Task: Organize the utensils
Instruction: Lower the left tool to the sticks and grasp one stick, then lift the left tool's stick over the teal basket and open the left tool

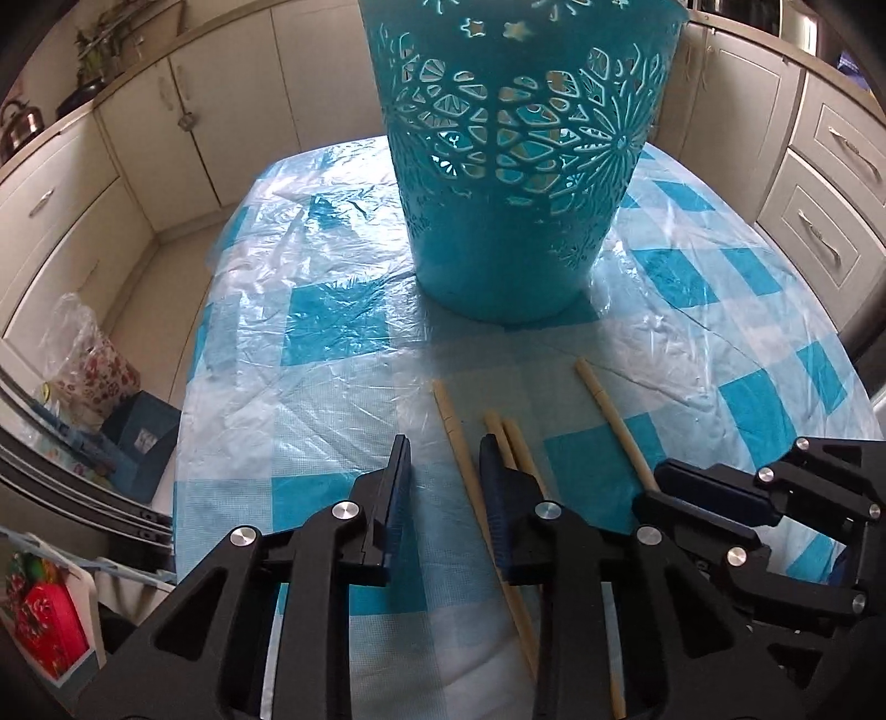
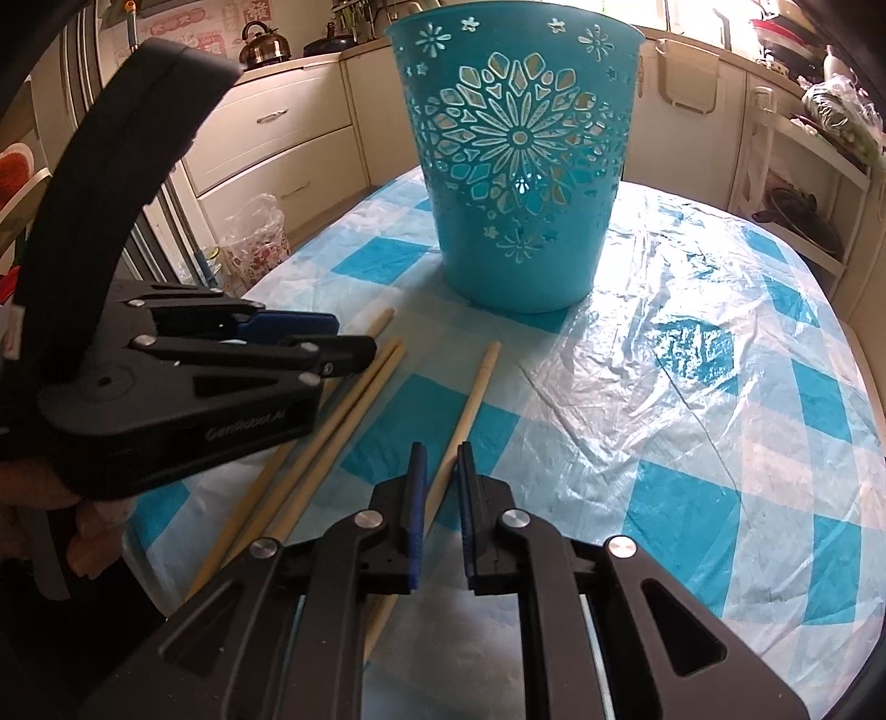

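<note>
Several wooden chopsticks (image 1: 451, 429) lie on the blue-checked table in front of a tall teal cut-out basket (image 1: 515, 166). My left gripper (image 1: 443, 443) is open, its jaws standing either side of the leftmost chopstick. My right gripper (image 2: 441, 454) is open, its jaws straddling the rightmost chopstick (image 2: 470, 404) without closing on it. In the left wrist view the right gripper (image 1: 656, 482) shows at the right, over that chopstick (image 1: 609, 415). In the right wrist view the left gripper (image 2: 354, 338) shows at the left above the other chopsticks (image 2: 354, 399). The basket (image 2: 515, 166) stands behind.
The table (image 1: 310, 387) is covered with crinkled clear plastic. Kitchen cabinets (image 1: 66, 210) surround it. A floral bag (image 1: 94, 365) sits on the floor at the left. A kettle (image 2: 264, 44) stands on the counter.
</note>
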`<state>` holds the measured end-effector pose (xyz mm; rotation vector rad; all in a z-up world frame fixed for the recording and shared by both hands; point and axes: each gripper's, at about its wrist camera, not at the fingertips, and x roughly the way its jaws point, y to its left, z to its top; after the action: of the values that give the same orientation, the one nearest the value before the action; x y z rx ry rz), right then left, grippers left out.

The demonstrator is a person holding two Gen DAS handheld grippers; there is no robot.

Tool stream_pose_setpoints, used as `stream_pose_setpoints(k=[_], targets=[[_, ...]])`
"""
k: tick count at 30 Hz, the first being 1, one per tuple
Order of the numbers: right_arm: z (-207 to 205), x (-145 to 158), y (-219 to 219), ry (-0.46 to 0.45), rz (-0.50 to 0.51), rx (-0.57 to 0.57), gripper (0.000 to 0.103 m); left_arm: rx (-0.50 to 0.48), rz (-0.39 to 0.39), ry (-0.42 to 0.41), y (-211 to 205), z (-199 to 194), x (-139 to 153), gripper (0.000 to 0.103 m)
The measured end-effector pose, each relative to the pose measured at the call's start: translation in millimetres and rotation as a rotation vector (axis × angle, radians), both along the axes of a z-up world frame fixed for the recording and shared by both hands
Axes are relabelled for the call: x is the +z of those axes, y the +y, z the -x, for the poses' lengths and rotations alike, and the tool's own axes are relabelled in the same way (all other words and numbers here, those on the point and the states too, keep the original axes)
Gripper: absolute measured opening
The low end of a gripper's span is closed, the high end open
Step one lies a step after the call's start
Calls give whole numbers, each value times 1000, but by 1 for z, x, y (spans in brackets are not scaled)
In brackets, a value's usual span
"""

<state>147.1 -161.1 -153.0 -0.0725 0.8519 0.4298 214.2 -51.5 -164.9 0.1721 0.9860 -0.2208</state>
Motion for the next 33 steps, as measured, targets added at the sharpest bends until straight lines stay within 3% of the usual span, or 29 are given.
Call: stream_pose_setpoints(k=[2, 3, 9, 14, 21, 25, 33], targets=[[-1, 0, 3, 3, 5, 9, 12, -31, 10, 7, -4, 1, 1, 8], [-1, 1, 4, 6, 9, 15, 12, -40, 2, 5, -7, 2, 1, 7], [-4, 0, 2, 11, 13, -4, 12, -33, 17, 28, -10, -1, 0, 7], [-4, 1, 6, 3, 44, 11, 11, -68, -39, 10, -19, -2, -1, 5], [0, 0, 3, -17, 28, 11, 11, -55, 23, 1, -8, 5, 10, 5], [1, -1, 2, -26, 23, 9, 11, -44, 106, -61, 3, 8, 36, 5], [2, -2, 1, -28, 16, 2, 11, -26, 343, -314, 33, 11, 138, 5]])
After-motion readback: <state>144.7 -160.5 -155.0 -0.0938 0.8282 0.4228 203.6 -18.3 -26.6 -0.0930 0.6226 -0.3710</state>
